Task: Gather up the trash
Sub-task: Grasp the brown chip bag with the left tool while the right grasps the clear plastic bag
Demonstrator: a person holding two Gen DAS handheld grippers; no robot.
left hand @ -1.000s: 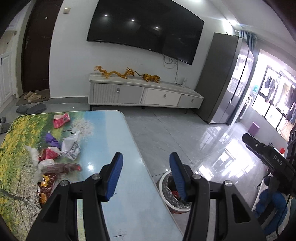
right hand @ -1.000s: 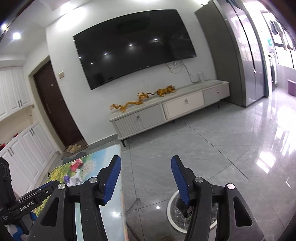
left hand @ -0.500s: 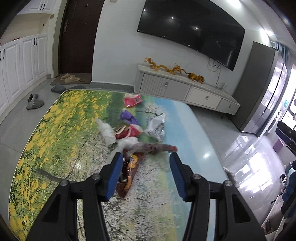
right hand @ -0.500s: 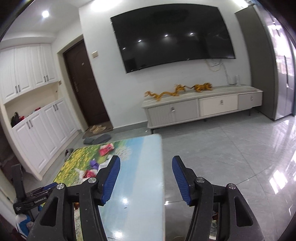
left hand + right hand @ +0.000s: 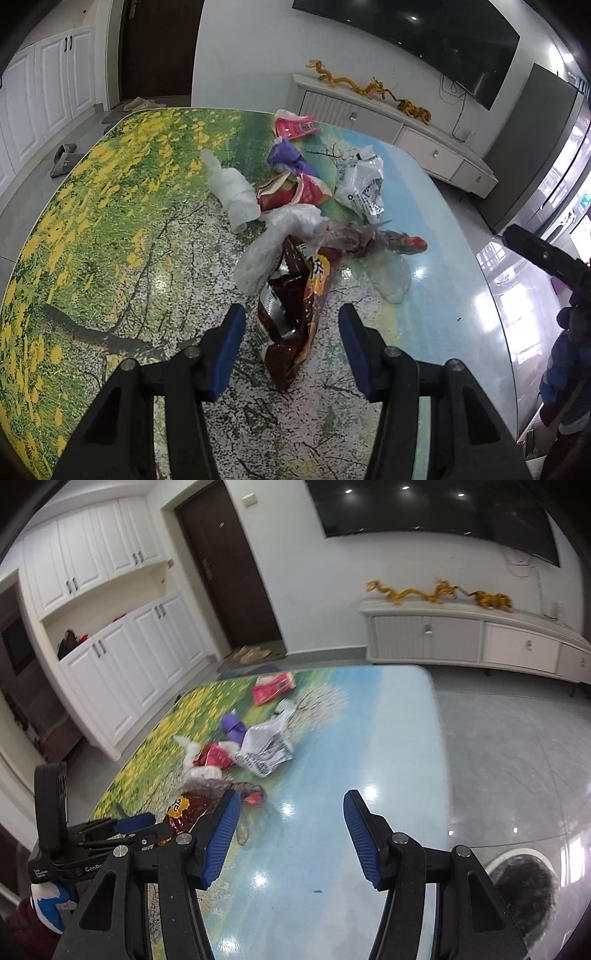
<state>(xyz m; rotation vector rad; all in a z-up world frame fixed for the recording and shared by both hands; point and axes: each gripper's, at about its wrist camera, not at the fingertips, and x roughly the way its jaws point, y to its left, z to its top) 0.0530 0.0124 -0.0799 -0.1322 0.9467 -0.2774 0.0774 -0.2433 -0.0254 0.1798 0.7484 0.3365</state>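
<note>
A pile of trash lies on the printed table (image 5: 110,229). Nearest me is a dark red snack bag (image 5: 295,306), with clear plastic (image 5: 273,243), a red wrapper (image 5: 291,192), a purple wrapper (image 5: 288,158), a white printed bag (image 5: 362,188) and a pink packet (image 5: 295,127) beyond. My left gripper (image 5: 291,347) is open, its jaws on either side of the snack bag's near end, just above it. My right gripper (image 5: 291,830) is open and empty over the table's blue part (image 5: 369,738); the pile (image 5: 236,760) lies to its left. The left gripper also shows in the right wrist view (image 5: 133,825).
A white-rimmed trash bin (image 5: 524,886) with a dark liner stands on the grey floor by the table's right edge. A TV cabinet (image 5: 461,638) lines the far wall. White cupboards (image 5: 122,664) and a dark door (image 5: 229,572) are at the left.
Both grippers have swung left from the floor and bin toward the table. The left gripper has come down close over the snack bag. Both stay open.
</note>
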